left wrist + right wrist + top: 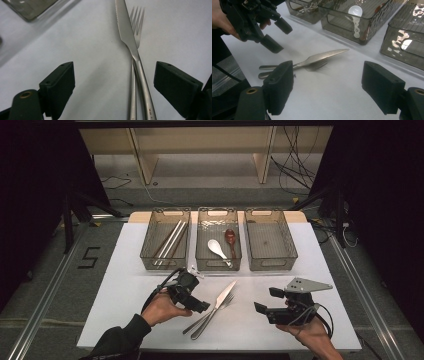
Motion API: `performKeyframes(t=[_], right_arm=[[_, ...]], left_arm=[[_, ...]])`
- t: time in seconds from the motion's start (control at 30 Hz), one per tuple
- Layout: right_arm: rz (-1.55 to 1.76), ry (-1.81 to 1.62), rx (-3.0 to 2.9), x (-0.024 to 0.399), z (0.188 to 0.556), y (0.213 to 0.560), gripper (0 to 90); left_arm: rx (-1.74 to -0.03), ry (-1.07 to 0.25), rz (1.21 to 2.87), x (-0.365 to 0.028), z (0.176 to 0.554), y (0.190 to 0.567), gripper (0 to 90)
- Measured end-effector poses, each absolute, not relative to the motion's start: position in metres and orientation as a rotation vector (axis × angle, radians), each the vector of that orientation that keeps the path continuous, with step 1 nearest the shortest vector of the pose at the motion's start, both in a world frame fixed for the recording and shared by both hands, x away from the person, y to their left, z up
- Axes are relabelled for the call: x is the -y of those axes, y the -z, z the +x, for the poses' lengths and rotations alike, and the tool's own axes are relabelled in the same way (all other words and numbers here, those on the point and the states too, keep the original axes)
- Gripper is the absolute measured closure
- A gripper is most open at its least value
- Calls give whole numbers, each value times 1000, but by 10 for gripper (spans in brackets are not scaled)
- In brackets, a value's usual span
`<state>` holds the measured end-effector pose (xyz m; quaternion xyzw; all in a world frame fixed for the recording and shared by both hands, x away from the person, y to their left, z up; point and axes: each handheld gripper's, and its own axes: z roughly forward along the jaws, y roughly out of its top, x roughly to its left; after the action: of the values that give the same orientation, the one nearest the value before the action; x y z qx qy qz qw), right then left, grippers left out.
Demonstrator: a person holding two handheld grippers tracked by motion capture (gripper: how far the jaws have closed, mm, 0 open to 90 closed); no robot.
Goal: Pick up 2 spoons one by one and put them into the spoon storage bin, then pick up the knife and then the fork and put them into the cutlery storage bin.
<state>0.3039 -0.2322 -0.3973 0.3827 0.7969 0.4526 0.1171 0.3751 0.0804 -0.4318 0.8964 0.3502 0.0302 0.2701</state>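
Observation:
A steel knife (pixel 226 292) lies across a steel fork (pixel 229 302) on the white table (pixel 125 295), in front of the trays. In the left gripper view the knife (pixel 126 30) rests on top of the fork (pixel 137 20), and both handles run down between the jaws, nearer the right one, without touching the pads. My left gripper (pixel 199 304) (pixel 115 70) is open, low over the handles. My right gripper (pixel 266 301) (pixel 328 72) is open and holds nothing, to the right of the cutlery. Its view takes in the knife (pixel 324 55), the fork (pixel 318 65) and the left gripper (pixel 284 40).
Three clear trays stand in a row at the back. The left tray (pixel 150 255) holds chopsticks (pixel 170 242). The middle tray (pixel 200 262) holds a white spoon (pixel 216 247) and a brown spoon (pixel 230 239). The right tray (pixel 290 255) has nothing in it. Shelving and cables lie beyond the table.

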Motion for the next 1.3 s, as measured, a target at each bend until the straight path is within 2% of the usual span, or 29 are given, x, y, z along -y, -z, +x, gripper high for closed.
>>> performKeyframes(t=[0.8, 1.3], right_arm=[[1111, -1319, -2343, 230, 305, 398, 266], [1091, -1308, -2347, 226, 302, 396, 267]], left_arm=[[-924, -64, 2551, -56, 363, 456, 183], [-865, -94, 2608, -48, 358, 463, 240]])
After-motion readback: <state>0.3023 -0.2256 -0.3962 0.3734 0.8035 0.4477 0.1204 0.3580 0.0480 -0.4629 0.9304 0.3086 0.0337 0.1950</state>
